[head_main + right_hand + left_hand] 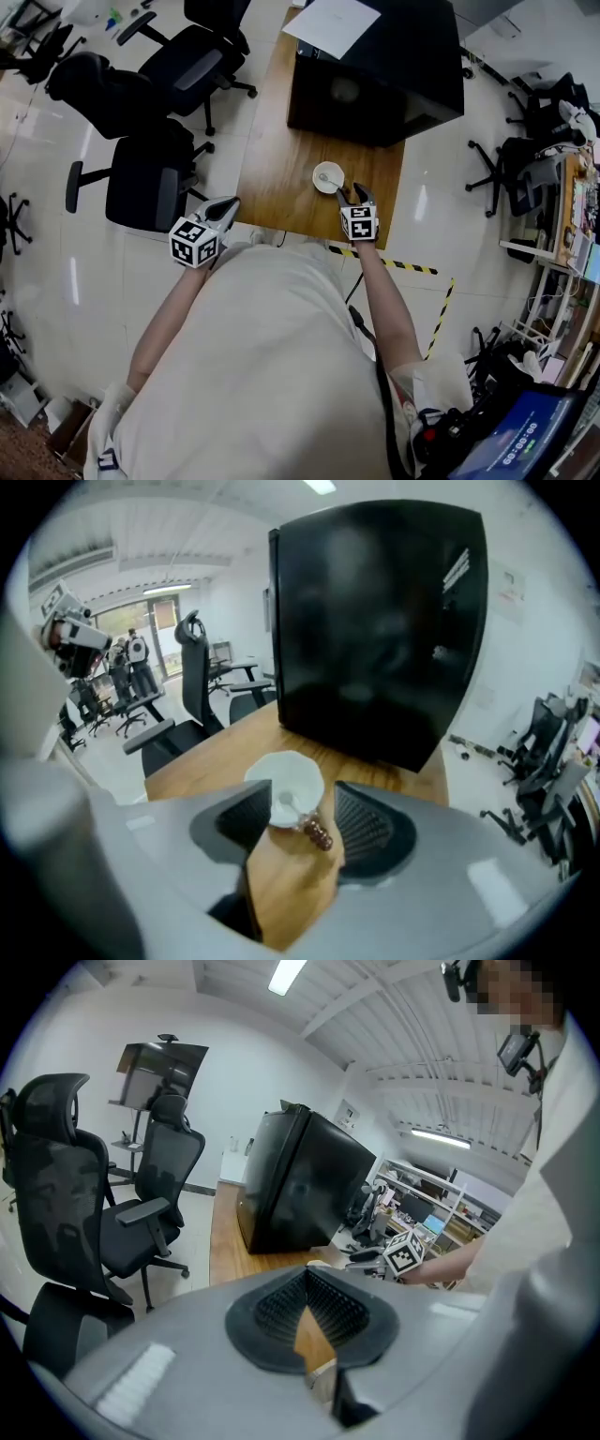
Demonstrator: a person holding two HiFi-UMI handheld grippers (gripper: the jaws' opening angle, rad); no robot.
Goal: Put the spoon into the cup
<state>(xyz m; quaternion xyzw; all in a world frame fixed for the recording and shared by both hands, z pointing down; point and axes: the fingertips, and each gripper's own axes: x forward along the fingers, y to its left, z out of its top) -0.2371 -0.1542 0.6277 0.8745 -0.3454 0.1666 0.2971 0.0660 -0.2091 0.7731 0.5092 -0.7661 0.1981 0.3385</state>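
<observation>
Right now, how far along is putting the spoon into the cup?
Looks done: the brown-handled spoon rests in the white ceramic cup, handle over the rim. In hand: nothing; the right gripper is open, pads clear of the handle. Remaining: just drawing that gripper back.

White cup [328, 177] upright on wooden table [277, 178], close to near edge, mouth facing up. Spoon [302, 819] in cup: pale bowl down inside, handle leaning over near rim, dark brown beaded end poking out past cup wall, above table.
</observation>
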